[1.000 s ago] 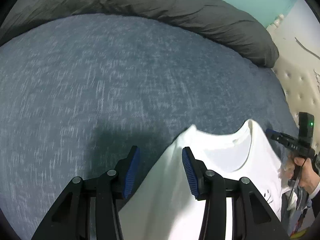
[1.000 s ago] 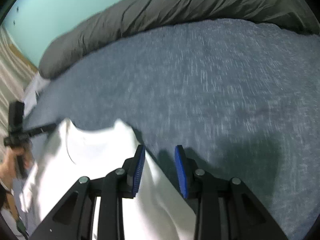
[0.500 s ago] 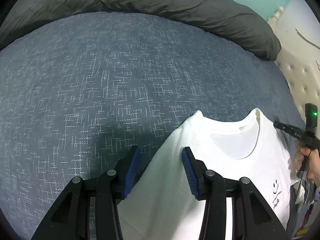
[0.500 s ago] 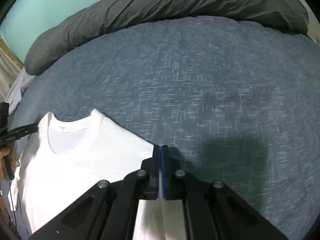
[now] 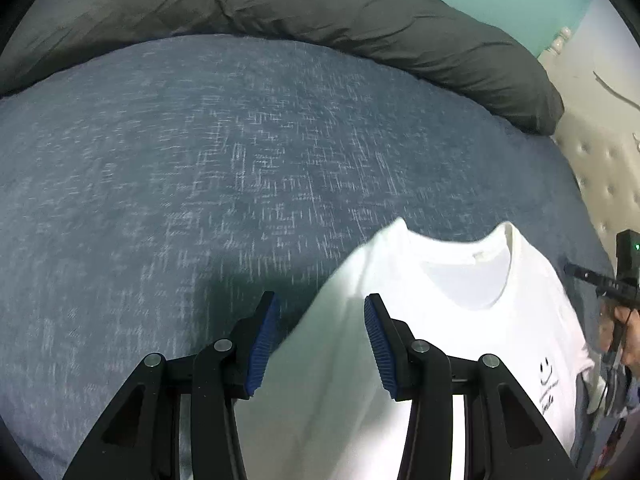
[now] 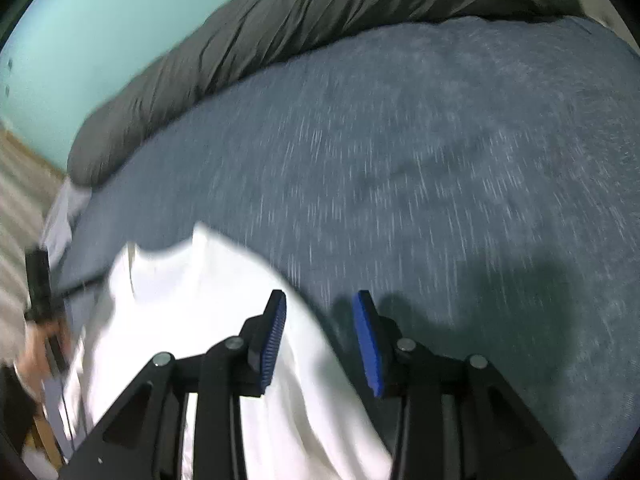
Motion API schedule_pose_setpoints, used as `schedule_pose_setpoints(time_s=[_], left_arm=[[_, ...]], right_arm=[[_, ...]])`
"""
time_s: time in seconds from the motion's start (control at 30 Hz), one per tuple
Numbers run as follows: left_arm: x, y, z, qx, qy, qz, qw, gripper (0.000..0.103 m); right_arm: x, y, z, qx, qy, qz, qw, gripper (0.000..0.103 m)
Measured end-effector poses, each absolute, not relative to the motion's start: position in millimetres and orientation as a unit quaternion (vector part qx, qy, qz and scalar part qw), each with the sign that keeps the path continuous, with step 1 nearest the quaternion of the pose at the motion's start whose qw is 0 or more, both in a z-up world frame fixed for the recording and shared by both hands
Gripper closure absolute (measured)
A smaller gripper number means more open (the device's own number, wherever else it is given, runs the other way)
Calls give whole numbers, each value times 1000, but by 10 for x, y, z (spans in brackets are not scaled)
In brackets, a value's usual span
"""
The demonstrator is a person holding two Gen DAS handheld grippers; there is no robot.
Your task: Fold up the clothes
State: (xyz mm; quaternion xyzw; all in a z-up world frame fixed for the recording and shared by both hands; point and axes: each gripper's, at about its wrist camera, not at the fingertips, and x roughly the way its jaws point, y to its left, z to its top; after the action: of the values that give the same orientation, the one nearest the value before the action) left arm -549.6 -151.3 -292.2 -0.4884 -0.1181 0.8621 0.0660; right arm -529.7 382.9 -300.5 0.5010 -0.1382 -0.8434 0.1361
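White cotton T-shirt [image 5: 460, 320] is lying flat on the blue-grey woven bed cover [image 5: 200, 180]. Left gripper [image 5: 318, 344] fingers are standing spread, straddling its shoulder edge without pinching. Right gripper [image 6: 318, 340] fingers are opening, the shirt's other edge lying beneath them.

This is a bedroom in a home. A bed [image 5: 200, 184] fills most of both views, covered with a blue-grey heathered sheet. A rumpled dark grey duvet [image 5: 320, 12] is bunched along its far edge. To the right in the left wrist view stands a cream, button-tufted padded headboard [image 5: 600, 184]. Behind the duvet the wall [image 6: 100, 32] is painted pale teal. A white T-shirt [image 5: 460, 320] with a small smiley print lies spread on the near part of the bed.
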Motion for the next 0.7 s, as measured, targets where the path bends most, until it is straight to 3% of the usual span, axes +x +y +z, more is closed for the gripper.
schedule_pose_setpoints(time_s=[0.2, 0.3, 0.4, 0.7], left_arm=[[-5105, -1455, -2834, -475, -127, 868, 70, 55], [-4895, -1411, -2817, -474, -127, 868, 72, 55], [-4736, -1377, -2830, -474, -124, 869, 74, 55], [-4327, -1398, -2863, -470, -129, 870, 75, 55]], right_arm=[[-5033, 3895, -3155, 534, -115, -827, 133, 69], [-4998, 3887, -3198, 534, -104, -830, 127, 90], [-4962, 3896, -3150, 520, -87, -843, 109, 100], [-5076, 4050, -2949, 485, -83, -869, 45, 101]])
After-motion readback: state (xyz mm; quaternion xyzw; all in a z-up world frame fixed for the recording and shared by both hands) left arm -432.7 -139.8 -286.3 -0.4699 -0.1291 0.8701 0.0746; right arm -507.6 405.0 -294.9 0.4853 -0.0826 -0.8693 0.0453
